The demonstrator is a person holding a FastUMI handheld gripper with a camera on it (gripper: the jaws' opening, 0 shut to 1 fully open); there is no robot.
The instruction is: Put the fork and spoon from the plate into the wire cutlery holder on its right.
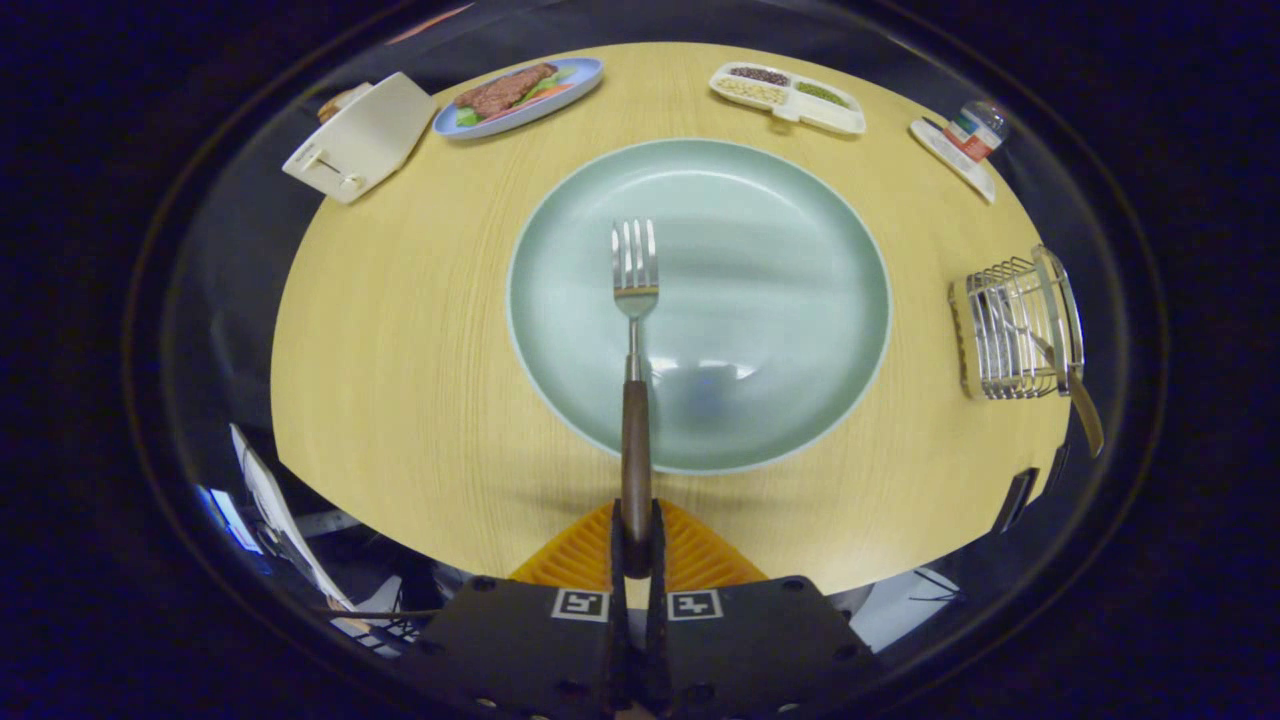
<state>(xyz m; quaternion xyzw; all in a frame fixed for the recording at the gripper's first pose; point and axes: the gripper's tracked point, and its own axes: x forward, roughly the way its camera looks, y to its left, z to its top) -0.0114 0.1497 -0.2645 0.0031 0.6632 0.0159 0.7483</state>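
My gripper (636, 535) is shut on the dark wooden handle of the fork (634, 300). The fork points straight ahead from the fingers, its metal tines over the middle of the pale green plate (800, 220). The plate lies on the round wooden table just beyond the fingers and holds no other cutlery. To the plate's right, near the table's edge, stands the wire cutlery holder (1015, 330). A utensil with a wooden handle (1082, 400) rests in it, handle sticking out toward the table's edge; its head is hidden among the wires, so I cannot tell that it is the spoon.
At the far side of the table lie a blue plate of food (520, 95), a white divided tray with grains (790, 97) and a white box (362, 137) at the far left. A small bottle (975, 128) on a white dish sits far right.
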